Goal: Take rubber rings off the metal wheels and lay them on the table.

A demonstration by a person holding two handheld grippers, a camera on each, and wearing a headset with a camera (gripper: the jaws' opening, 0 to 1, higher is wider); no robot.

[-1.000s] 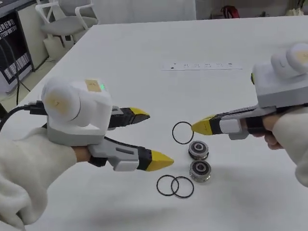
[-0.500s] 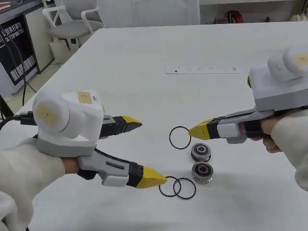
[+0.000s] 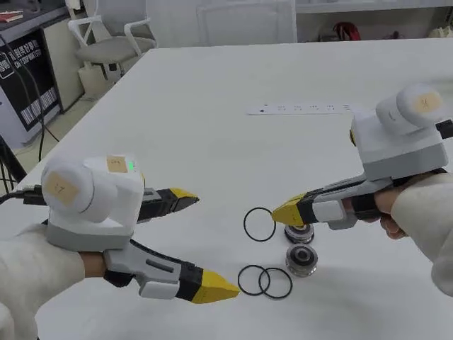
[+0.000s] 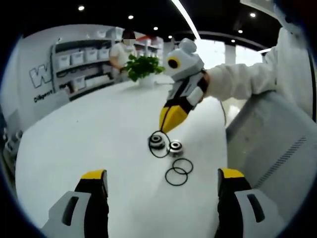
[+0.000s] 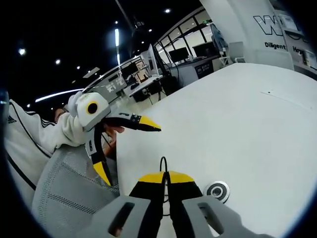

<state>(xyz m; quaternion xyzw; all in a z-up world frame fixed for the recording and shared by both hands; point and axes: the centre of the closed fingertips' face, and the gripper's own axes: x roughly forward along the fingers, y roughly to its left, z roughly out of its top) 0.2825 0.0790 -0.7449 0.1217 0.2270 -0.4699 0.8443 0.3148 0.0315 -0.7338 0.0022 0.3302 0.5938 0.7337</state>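
White tabletop (image 3: 212,106), plain all the way across. The left tool (image 3: 204,244) was white and grey in the body, black along the jaws and bright yellow at the tips, with a tan sticker (image 3: 117,163) and a small green light (image 3: 130,167) on top. The right tool (image 3: 283,211) wore the same white, grey, black and yellow. The rubber ring (image 3: 245,224) at its yellow tips was black, and so were the two rubber rings (image 3: 259,282) nearer the camera. The metal wheels (image 3: 301,259) were silver with dark centres. The person's sleeves (image 3: 35,276) were cream-white. Far left, a black panel (image 3: 28,85) carried a white barcode pattern.
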